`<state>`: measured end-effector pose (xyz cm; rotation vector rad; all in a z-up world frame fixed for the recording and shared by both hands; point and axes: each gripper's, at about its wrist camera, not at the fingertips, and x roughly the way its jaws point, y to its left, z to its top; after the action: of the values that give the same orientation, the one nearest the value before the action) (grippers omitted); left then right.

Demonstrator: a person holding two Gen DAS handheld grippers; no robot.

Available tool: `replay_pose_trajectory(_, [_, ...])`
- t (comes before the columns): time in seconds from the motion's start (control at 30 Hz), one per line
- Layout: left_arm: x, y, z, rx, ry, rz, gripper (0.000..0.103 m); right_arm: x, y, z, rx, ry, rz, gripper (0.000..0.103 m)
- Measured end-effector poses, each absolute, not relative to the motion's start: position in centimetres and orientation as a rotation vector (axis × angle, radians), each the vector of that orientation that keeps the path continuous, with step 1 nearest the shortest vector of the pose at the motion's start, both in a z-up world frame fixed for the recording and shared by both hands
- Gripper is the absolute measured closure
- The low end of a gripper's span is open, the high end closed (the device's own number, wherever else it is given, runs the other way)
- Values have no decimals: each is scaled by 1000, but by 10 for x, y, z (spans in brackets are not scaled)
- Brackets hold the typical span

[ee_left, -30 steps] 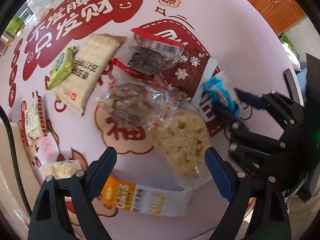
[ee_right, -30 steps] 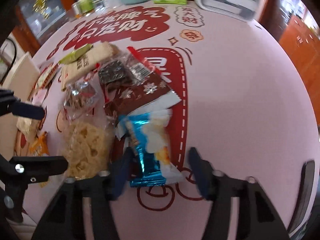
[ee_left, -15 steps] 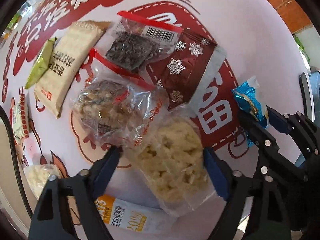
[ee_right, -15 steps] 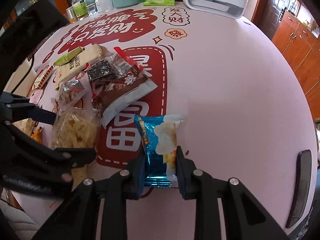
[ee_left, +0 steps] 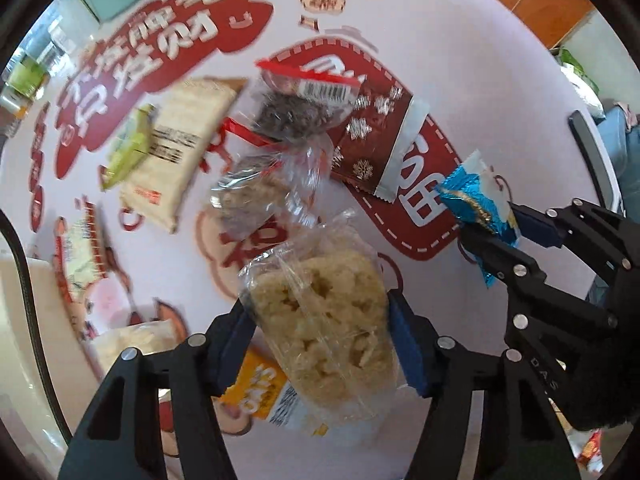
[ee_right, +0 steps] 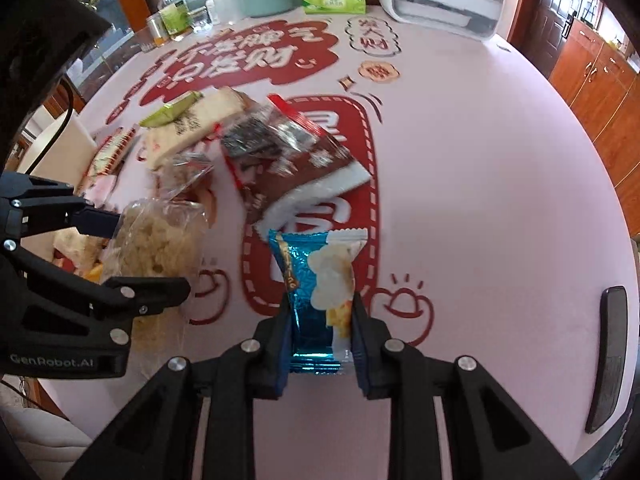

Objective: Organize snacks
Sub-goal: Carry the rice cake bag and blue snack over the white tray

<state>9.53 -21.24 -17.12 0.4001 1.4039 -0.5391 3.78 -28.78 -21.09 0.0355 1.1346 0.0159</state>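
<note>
Pick-up step, both tongs loaded. Left gripper [ee_left: 320, 340] clamped on clear bag of pale puffed-rice cake [ee_left: 324, 320], lower centre. Right gripper [ee_right: 320, 336] clamped on blue foil snack packet [ee_right: 320, 280]. Next, likely: carry each clear of pile, upper left, onto bare pink tablecloth [ee_right: 500, 184].

Between the left jaws, a clear crinkly plastic bag [ee_left: 320, 320]; between the right jaws, a glossy blue foil packet [ee_right: 320, 288]; matt black grippers.
</note>
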Motion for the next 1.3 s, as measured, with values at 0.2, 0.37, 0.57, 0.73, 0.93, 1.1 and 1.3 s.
replay_pose_trajectory(0.2, [78, -174, -121, 404, 1282, -556, 40, 31, -260, -183, 32, 1084, 15, 78])
replay_pose_trajectory(0.37, [70, -129, -65, 361, 1176, -564, 40, 23, -225, -152, 63, 1033, 23, 78])
replay_pose_trajectory(0.57, [57, -51, -32, 332, 1076, -496, 40, 14, -165, -114, 84, 966, 83, 78])
replay_pose_trajectory(0.73, [52, 17, -26, 310, 1041, -400, 40, 8, -106, -89, 72, 916, 151, 78])
replay_pose_trajectory(0.93, [50, 94, -31, 279, 1036, -295, 40, 1, -26, -70, -1, 868, 244, 78])
replay_pose_trajectory(1.1, [41, 139, -32, 295, 1014, -227, 40, -1, 27, -69, -65, 862, 300, 78])
replay_pose_trajectory(1.3, [37, 174, -33, 277, 1010, -193, 40, 2, 67, -66, -114, 842, 335, 77])
